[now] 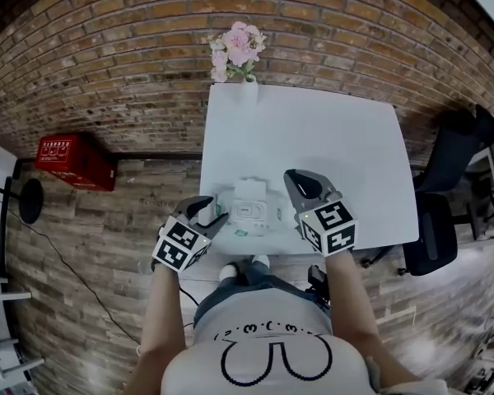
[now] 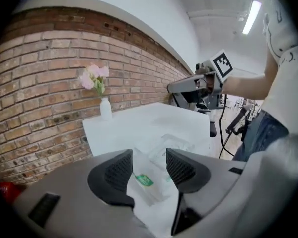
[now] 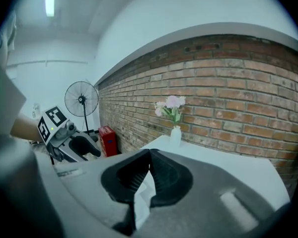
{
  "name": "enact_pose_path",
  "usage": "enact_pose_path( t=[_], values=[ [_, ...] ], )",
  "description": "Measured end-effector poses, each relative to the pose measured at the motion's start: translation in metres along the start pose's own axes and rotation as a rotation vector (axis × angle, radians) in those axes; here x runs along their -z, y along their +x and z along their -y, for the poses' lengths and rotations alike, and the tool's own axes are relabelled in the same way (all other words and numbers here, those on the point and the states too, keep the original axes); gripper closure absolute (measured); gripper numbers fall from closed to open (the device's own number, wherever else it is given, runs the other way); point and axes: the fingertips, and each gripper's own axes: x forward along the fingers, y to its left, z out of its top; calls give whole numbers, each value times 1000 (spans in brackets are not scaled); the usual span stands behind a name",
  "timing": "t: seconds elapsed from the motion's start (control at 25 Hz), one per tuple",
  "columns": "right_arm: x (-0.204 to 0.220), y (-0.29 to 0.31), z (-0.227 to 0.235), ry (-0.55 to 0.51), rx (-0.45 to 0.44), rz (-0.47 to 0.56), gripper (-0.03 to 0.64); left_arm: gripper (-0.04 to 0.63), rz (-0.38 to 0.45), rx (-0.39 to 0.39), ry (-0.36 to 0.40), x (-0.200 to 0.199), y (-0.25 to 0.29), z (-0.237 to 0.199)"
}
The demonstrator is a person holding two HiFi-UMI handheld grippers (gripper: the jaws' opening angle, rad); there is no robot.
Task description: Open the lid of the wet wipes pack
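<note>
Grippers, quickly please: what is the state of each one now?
Left gripper: open, grips nothing; the wet wipes pack lies beyond its jaws.
Right gripper: shut; whether it holds anything cannot be told.

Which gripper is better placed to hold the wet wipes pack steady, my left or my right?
Left. The left gripper has its jaws apart with the wet wipes pack lined up between them, close at its left edge. The right gripper is shut and aimed past the pack.

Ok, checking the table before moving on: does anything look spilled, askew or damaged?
Nothing stands out. The wet wipes pack lies on the table with its lid seemingly flipped open, and the flower vase stands upright.
</note>
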Motion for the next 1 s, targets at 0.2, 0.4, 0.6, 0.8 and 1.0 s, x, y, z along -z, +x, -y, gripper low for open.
enact_pose_path(
  t=[0.2,0.4,0.6,0.8,1.0],
  values=[
    [-27,-19,6,-16,41,66,618,387,258,-117,-34,-75,-32,-23],
    [-58,-37,5,-45,77,149,618,429,487,-266,-31,-146,-78,-44],
    [-87,-53,1,-51,84,235,618,597,641,-351,23,-191,-113,-43],
    [-108,-66,-3,-67,96,299,618,597,671,-354,64,-207,-121,-37],
    [-116,-72,-2,-98,128,313,618,597,692,-357,71,-215,-127,-34]
  ],
)
